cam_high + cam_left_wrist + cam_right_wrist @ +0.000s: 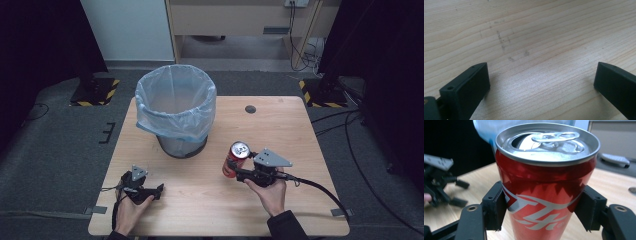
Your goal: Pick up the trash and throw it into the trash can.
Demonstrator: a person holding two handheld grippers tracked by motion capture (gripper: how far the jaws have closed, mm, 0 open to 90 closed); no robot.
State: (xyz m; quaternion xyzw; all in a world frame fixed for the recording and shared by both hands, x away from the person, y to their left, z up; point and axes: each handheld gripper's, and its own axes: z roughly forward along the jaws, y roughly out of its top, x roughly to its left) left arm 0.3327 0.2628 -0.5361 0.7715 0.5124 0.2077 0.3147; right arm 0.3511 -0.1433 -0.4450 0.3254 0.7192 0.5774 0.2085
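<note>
The red can [544, 195], opened and probably light, thin-walled, smooth and easily dented, is gripped upright between the pads of the right tool [541, 207] at mid-height, where it is best held gently, while the left tool [541, 82] is kept open over the table [536, 37].

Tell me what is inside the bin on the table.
The bin holds a clear plastic liner; its visible inner wall looks bare. The bottom is hidden by the rim, so contents there cannot be judged.
</note>
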